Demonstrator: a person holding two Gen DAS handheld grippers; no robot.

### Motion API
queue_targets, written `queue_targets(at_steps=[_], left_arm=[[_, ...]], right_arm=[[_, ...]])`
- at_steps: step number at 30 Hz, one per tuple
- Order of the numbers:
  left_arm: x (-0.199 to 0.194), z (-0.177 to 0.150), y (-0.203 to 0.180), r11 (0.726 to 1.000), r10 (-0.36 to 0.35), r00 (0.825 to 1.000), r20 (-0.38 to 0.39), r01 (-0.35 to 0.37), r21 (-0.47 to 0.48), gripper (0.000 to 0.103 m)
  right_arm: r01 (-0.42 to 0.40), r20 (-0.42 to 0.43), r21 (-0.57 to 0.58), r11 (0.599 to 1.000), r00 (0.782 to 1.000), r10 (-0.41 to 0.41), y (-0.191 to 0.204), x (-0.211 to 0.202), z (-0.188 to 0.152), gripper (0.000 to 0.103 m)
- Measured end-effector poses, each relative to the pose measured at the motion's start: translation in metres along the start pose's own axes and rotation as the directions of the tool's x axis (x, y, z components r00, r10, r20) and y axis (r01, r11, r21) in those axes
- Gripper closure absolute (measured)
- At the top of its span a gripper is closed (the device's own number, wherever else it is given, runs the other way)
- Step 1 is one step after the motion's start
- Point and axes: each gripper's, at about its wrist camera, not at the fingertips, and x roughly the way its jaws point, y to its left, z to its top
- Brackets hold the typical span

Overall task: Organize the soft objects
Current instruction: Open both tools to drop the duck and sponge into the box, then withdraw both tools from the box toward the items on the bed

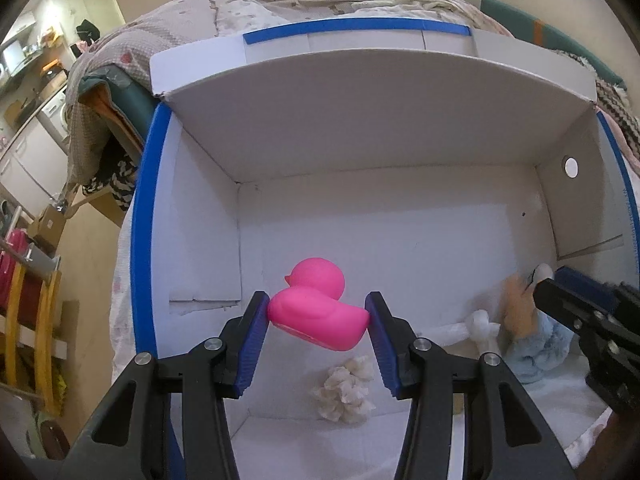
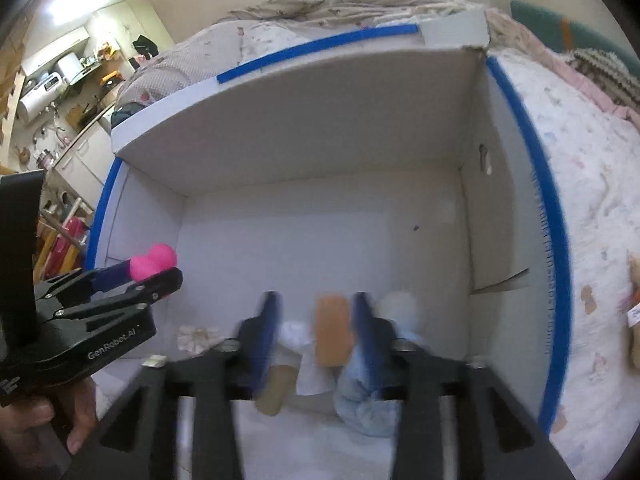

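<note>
Left tool (image 1: 318,312) angled down into box (image 1: 360,120), pinching pink duck (image 1: 316,310); right tool (image 2: 316,322) spread

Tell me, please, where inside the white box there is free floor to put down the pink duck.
The box floor is bare along the back wall and beside the left wall, behind the cream scrunchie. The right front corner is crowded by the plush toy.

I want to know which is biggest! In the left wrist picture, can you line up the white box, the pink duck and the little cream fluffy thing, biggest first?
1. White box, by far the biggest.
2. Pink duck, held in the left claw.
3. Cream fluffy thing, a bit smaller looking, though the duck sits nearer the camera, so that is unsure.
</note>
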Motion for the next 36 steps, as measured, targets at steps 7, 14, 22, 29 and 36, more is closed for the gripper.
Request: queue_targets(at_steps=[7,14,22,29,36], left_arm=[[0.007,0.003,-0.004,1.000,0.001,1.000,-0.006,-0.001,0.001,0.057],[0.000,0.005,-0.003,1.000,-0.011,1.000,0.002,0.011,0.003,0.030],[-0.017,0.005,0.000,1.000,-0.013,1.000,0.026,0.014,-0.017,0.030],[-0.035,0.002,0.005,0.999,-0.038,0.998,0.048,0.039,-0.027,0.030],[-0.059,-0.014,0.016,0.997,-0.055,0.996,0.075,0.059,-0.053,0.030]], right_arm=[[-0.046,0.048,0.006,0.999,0.998,0.046,0.001,-0.013,0.000,0.026],[-0.067,0.094,0.018,0.998,0.993,0.065,-0.001,-0.027,-0.003,0.010],[-0.059,0.117,0.005,0.998,0.991,0.058,0.005,-0.037,-0.002,0.000],[-0.057,0.135,0.032,0.998,0.989,0.052,0.005,-0.049,-0.004,0.000],[-0.050,0.141,0.020,0.999,0.989,0.047,0.008,-0.069,-0.020,0.000]])
